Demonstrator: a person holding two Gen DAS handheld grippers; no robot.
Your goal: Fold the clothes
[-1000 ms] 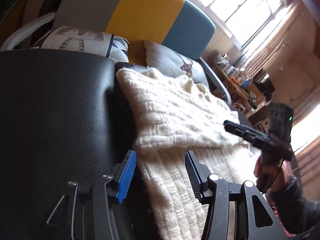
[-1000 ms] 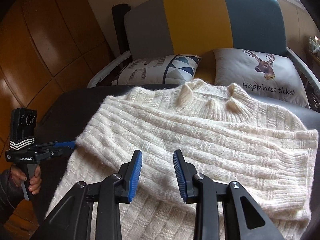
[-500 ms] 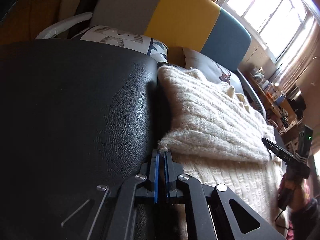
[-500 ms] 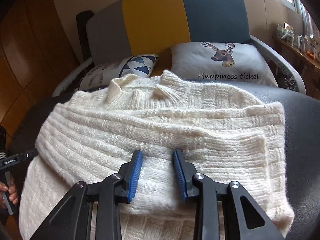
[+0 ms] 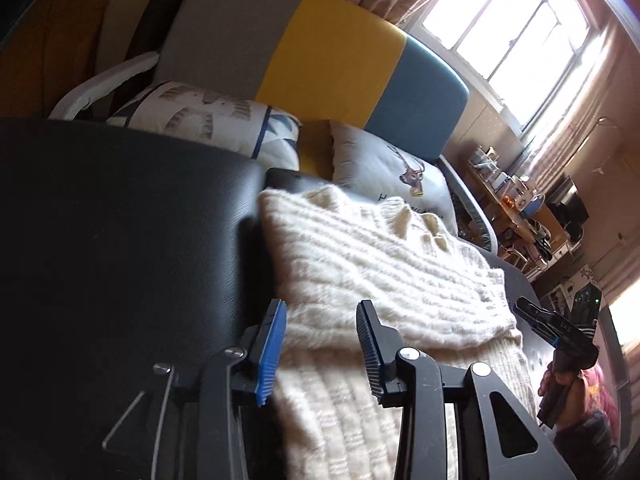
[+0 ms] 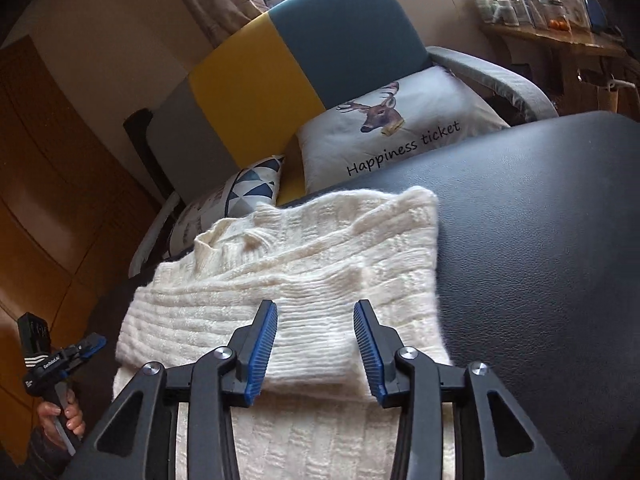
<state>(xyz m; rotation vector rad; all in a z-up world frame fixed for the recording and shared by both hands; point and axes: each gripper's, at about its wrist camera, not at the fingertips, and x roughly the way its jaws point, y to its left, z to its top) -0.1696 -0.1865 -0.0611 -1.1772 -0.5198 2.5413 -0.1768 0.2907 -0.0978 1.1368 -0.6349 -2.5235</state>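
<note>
Left gripper: the left gripper hung over the near left corner of the fold; its jaws were opening, with a bit of wool between them but no pad pressing it
Right gripper: the right gripper hung over the near right corner; its jaws were opening too, and held nothing
Sweater: the cream sweater lay flat on the black table, its top part folded over the bottom part; it looked soft, thick and floppy, not slippery; I think it would sag if picked up by one spot, so the two near corners of the folded edge looked best to grab
Table: dark, smooth and shiny
Room: behind sat a sofa with a deer pillow; farthest was a bright window
</note>
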